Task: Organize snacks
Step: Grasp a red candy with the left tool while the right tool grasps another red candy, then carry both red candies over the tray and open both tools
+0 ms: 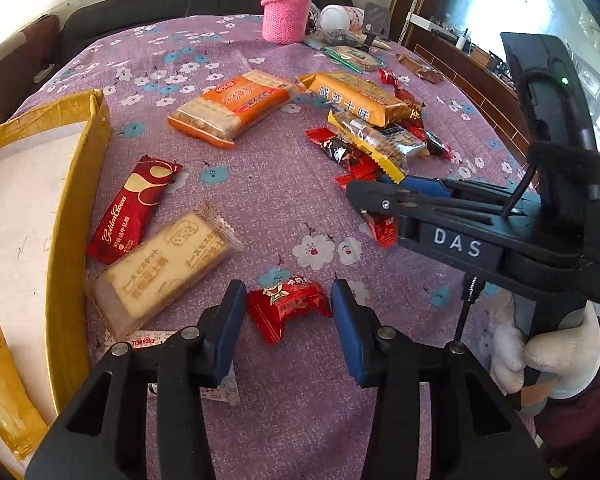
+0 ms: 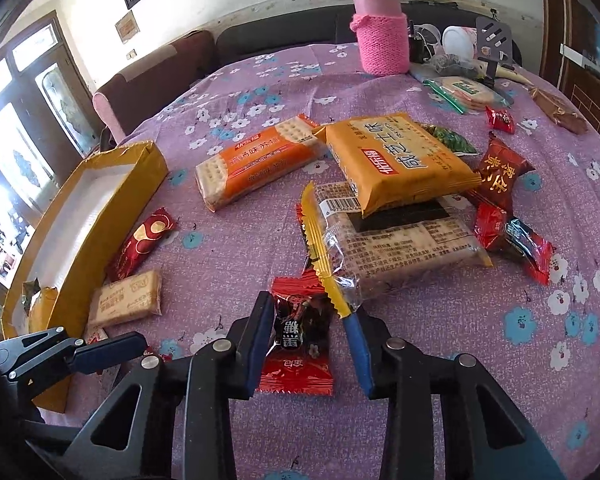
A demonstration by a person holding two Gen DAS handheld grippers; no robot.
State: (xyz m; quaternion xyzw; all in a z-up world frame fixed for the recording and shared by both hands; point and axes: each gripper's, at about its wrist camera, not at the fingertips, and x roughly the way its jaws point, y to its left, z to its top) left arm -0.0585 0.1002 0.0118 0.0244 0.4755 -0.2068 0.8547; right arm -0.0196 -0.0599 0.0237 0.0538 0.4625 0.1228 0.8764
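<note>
Blue-padded jaws of the left gripper stand partly open around one red candy lying on the purple floral cloth, pads close to its wrapper ends without clearly pressing. The right gripper, also partly open, brackets one red-and-black candy; contact is unclear. Beyond lie two orange cracker packs, one clear pack, and a yellow box.
</note>
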